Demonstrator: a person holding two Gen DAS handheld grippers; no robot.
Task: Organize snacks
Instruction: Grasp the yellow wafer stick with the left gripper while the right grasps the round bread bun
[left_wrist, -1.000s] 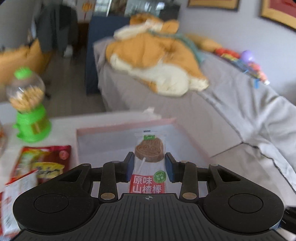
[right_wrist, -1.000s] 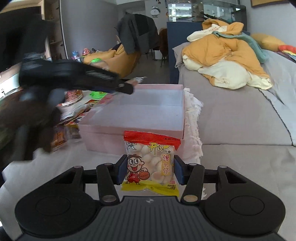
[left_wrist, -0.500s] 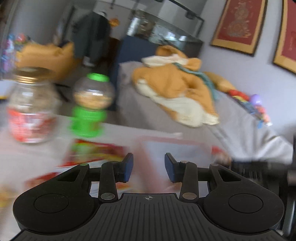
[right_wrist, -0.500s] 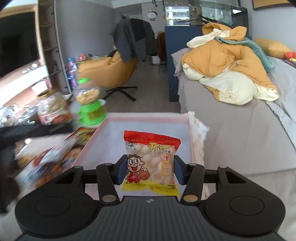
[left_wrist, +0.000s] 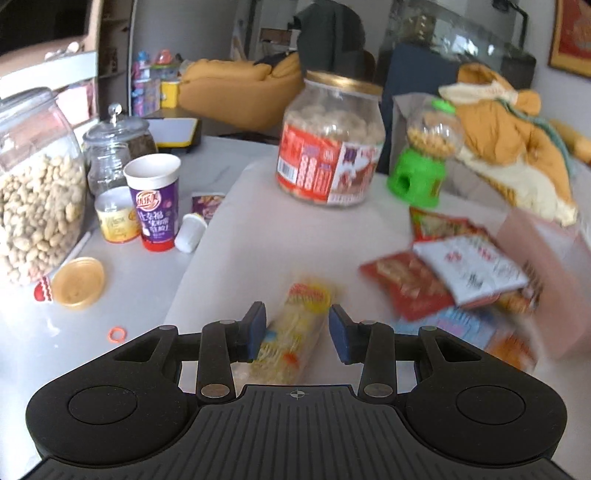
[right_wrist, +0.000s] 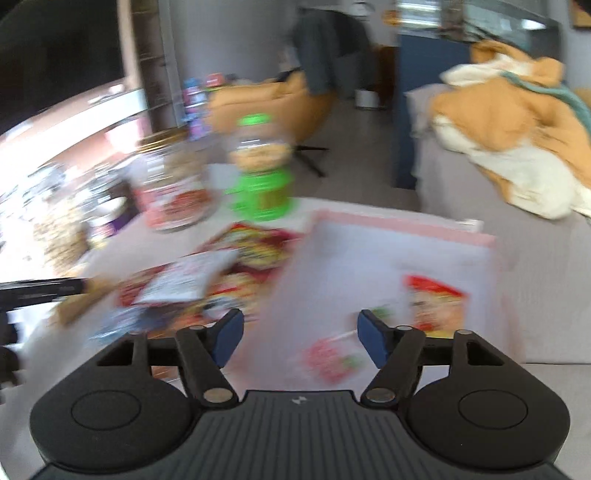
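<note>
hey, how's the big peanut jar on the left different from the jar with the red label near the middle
The peanut jar is plain clear glass with no label; the red-label jar wears a red and white wrapper around its lower half. The peanut jar holds pale peanuts, while the red-label jar holds rounder pale snacks. The red-label jar has a gold lid; the peanut jar's top looks clear. Both stand upright on the table and are nearly full.

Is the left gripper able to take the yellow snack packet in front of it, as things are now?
Probably yes. The left gripper is open and the yellow snack packet lies on the table between its fingers. Nothing covers the packet; the red snack packet lies apart, to its right.
</note>
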